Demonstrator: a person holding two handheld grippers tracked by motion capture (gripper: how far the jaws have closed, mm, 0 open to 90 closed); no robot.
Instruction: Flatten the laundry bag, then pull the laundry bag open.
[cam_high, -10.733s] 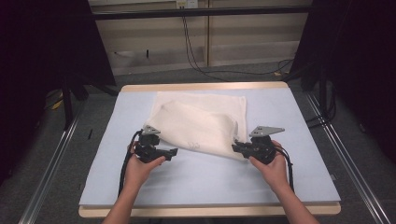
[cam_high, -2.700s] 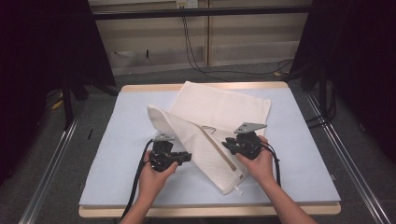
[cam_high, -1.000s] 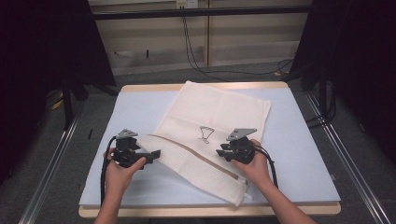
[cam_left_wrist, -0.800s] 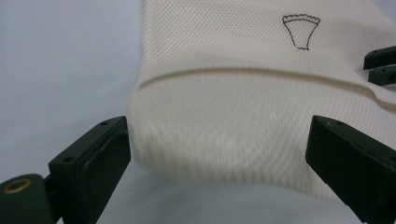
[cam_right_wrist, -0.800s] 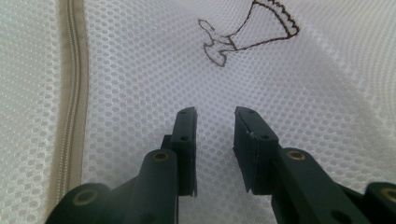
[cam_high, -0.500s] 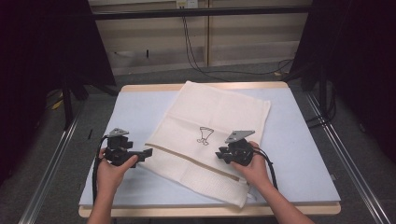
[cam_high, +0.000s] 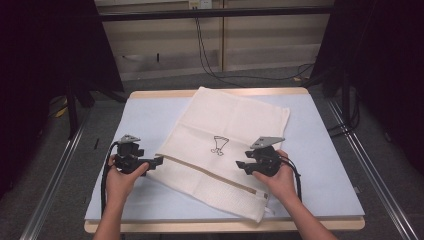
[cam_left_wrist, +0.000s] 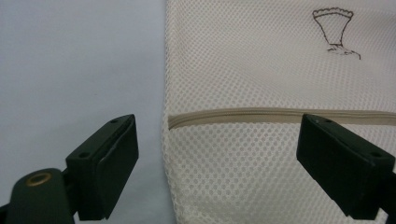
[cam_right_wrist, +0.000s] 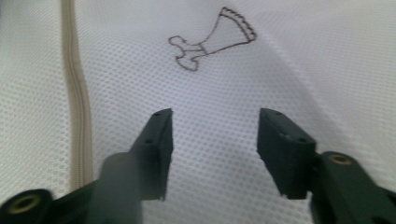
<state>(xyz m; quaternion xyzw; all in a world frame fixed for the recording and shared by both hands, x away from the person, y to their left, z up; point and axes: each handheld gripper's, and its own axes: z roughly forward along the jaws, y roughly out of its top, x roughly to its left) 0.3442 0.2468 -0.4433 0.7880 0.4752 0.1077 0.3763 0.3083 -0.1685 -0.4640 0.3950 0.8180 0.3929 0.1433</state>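
Mesh bag: the mesh bag (cam_high: 225, 150) lies spread flat and slantwise on the tabletop (cam_high: 150, 115), reaching from my left tongs across to my right tongs and on toward the far edge.
Left tongs: my left tongs (cam_high: 159, 161) stand wide apart with nothing gripped; in the left gripper view the bag's side edge and the end of the zipper (cam_left_wrist: 280, 115) sit between the jaws, untouched.
Right tongs: my right tongs (cam_high: 240, 166) have just been opening and hold nothing; in the right gripper view they hover over bare mesh, the zipper running just beside one jaw and the printed emblem (cam_right_wrist: 212, 39) ahead of them.
Stage, as I read it: the bag looks released and laid out, ready for a fresh grip.
Risk: closing the left tongs here could catch a single mesh layer or miss the edge altogether, dragging the bag askew.
Risk, right side: pinching flat mesh mid-panel may bunch it into a wrinkle, because there is no free edge there to take.
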